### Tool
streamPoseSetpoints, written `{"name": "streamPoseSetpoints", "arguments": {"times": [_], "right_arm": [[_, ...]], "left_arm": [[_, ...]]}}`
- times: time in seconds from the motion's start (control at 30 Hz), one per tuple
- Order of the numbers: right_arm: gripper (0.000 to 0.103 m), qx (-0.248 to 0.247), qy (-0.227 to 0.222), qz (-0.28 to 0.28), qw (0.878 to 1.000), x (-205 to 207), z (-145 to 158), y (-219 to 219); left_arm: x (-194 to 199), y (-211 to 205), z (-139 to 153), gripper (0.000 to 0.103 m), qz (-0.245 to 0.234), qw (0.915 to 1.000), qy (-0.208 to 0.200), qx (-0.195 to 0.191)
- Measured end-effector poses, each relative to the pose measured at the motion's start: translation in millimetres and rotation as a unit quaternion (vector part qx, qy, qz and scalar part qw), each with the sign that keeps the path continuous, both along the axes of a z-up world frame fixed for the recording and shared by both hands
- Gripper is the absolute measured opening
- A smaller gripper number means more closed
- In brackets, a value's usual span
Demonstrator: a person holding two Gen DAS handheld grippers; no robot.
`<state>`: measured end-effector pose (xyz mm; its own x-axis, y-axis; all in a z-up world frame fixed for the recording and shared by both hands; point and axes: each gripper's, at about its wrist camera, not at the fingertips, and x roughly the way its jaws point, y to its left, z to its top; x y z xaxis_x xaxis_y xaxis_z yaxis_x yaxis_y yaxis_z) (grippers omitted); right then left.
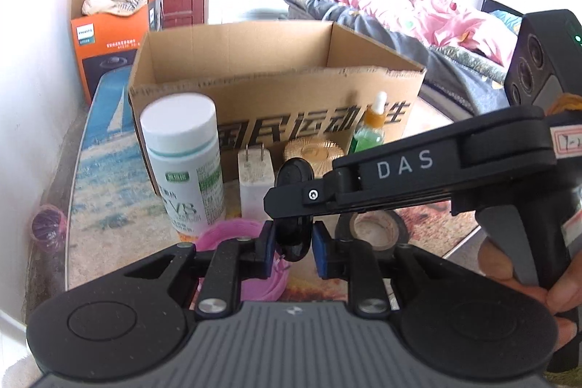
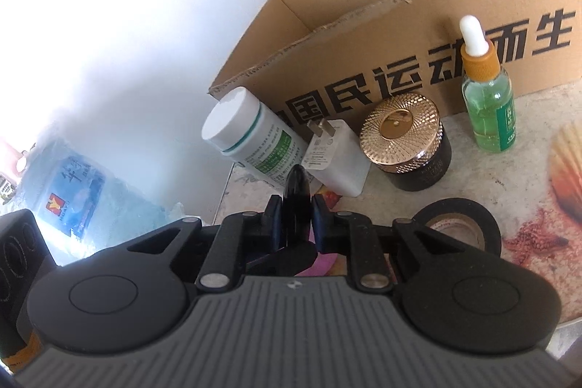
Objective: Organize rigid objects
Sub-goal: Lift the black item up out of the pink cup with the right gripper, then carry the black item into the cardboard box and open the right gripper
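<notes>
A small black oval fob (image 1: 294, 206) stands upright between the pads of my left gripper (image 1: 294, 240); a small gap shows on its right side. My right gripper (image 2: 297, 206) comes in from the right and is shut on the same fob (image 2: 297, 191); its finger (image 1: 309, 197) crosses the fob in the left wrist view. Behind stand a white vitamin bottle (image 1: 182, 155), a white charger plug (image 1: 254, 184), a gold-lidded jar (image 2: 407, 140), a green dropper bottle (image 2: 487, 97) and an open cardboard box (image 1: 276, 79).
A black tape roll (image 2: 458, 224) lies on the table to the right. A pink coil (image 1: 232, 235) lies under my left gripper. An orange Philips box (image 1: 109, 35) stands at the back left. A bed with pink bedding (image 1: 418, 20) lies beyond the table.
</notes>
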<state>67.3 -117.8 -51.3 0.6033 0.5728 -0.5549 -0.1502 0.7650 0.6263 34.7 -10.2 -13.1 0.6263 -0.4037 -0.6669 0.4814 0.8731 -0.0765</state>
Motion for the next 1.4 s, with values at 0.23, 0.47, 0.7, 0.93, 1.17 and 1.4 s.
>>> {"name": "streamPoseSetpoints", "arguments": {"times": [0.23, 0.47, 0.7, 0.93, 1.17, 1.4], "right_arm": [[0.016, -0.027, -0.057, 0.015, 0.998, 7, 60, 10], [0.016, -0.014, -0.044, 0.063, 0.997, 95, 124, 6], [0.016, -0.002, 0.093, 0.073, 0.993, 215, 98, 11], [0.016, -0.012, 0.201, 0.072, 0.977, 280, 39, 21], [0.021, -0.062, 0.235, 0.081, 0.967, 302, 3, 40], [0.04, -0.046, 0.175, 0.067, 0.981, 276, 36, 28]], "left_arm": [[9, 7, 51, 0.023, 0.008, 0.9993, -0.033, -0.016], [82, 17, 110, 0.026, 0.025, 0.9982, -0.032, -0.044], [175, 9, 92, 0.026, 0.068, 0.9962, 0.054, -0.01], [206, 6, 63, 0.026, 0.084, 0.9924, 0.075, 0.051], [208, 14, 63, 0.026, 0.093, 0.9914, 0.082, 0.04], [178, 27, 86, 0.027, 0.095, 0.9942, 0.05, 0.008]]}}
